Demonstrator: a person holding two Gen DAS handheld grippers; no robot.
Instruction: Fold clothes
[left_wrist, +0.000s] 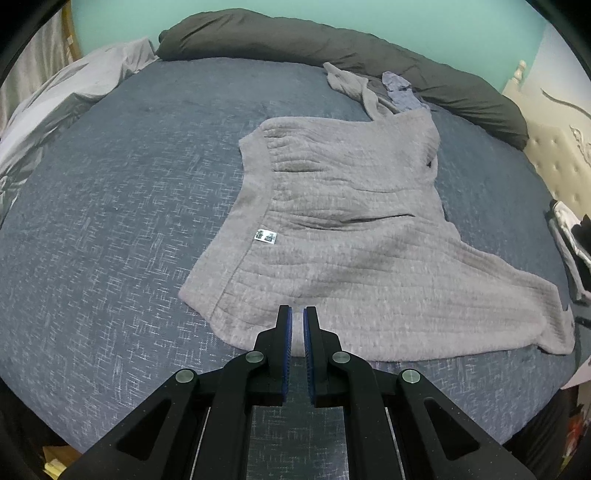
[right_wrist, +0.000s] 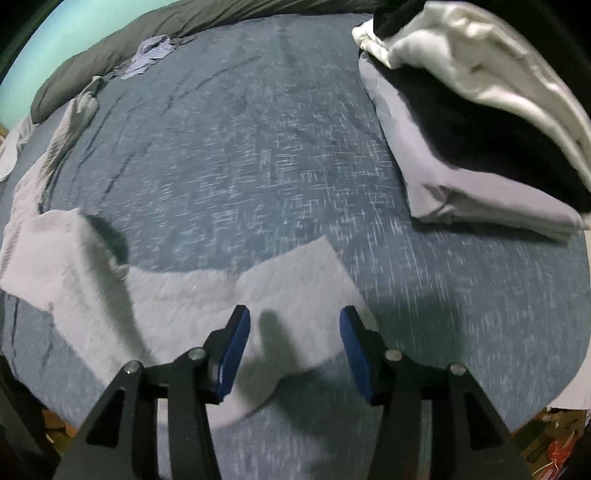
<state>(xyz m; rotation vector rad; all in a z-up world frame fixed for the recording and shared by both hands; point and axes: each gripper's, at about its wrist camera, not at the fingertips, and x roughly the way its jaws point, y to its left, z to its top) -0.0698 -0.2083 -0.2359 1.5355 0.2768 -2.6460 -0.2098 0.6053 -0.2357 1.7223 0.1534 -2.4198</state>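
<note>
- Nearest, at bottom centre of the left view: left gripper (left_wrist: 297, 314) hovering, blue pads nearly together, gripping nothing.
- Just beyond, filling centre frame: grey sweater (left_wrist: 343, 229) lying flat on the blue bedspread (left_wrist: 110, 221).
- Lower centre, right view: right gripper (right_wrist: 295, 325) hanging with jaws wide apart over the sweater's corner.
- Far off, upper right: folded clothes (right_wrist: 476, 147) sitting stacked.
</note>
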